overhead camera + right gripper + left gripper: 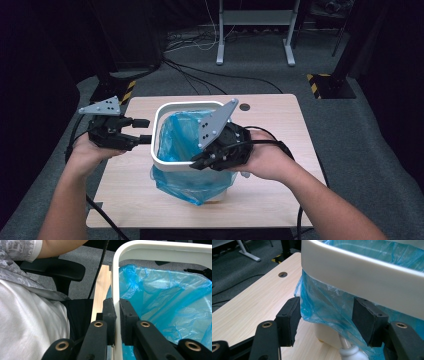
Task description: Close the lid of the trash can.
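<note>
Right gripper [117,315] jaws clamped on white rim [115,277] — left gripper [325,320] jaws wide, straddling blue bag [324,305].

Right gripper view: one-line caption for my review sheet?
Right gripper clamped on the white bin rim, blue bag lining the inside.

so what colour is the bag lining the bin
Translucent blue. The bag shows best in the left gripper view, hanging below the bin's white rim.
</note>
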Tool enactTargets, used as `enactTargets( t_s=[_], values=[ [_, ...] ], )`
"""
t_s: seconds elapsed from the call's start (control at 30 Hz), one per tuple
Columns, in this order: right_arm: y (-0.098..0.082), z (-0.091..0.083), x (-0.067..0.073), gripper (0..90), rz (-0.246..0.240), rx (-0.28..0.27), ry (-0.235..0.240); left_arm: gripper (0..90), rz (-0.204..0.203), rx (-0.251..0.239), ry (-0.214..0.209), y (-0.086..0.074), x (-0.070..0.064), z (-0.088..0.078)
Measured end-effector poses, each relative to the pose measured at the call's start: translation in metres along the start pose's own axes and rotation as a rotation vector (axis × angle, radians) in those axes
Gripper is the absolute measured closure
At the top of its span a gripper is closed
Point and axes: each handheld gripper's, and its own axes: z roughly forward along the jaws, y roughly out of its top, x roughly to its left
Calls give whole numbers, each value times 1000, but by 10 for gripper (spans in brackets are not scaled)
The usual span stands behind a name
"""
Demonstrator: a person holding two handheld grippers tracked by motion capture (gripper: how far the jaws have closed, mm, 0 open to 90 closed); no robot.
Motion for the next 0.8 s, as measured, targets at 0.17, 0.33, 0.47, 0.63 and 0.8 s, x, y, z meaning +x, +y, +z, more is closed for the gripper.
enactTargets(
  t_s=[0.17, 0.33, 0.47, 0.63, 0.8],
  values=[
    [-4, -1, 1, 842, 11, 8, -1, 392, 6, 3, 1, 3, -1, 1],
    [-6, -1, 2, 843, 20, 16, -4, 392, 10, -1, 5, 7, -2, 0],
    [-8, 0, 0, 843, 19, 11, 2, 391, 20, 0, 8, 11, -3, 0],
    [-12, 0, -3, 843, 23, -9, 11, 390, 32, -1, 11, 17, -4, -3],
    [-16, 1, -6, 843, 32, -24, 25, 389, 43, -9, 17, 26, -6, -7]
  ],
)
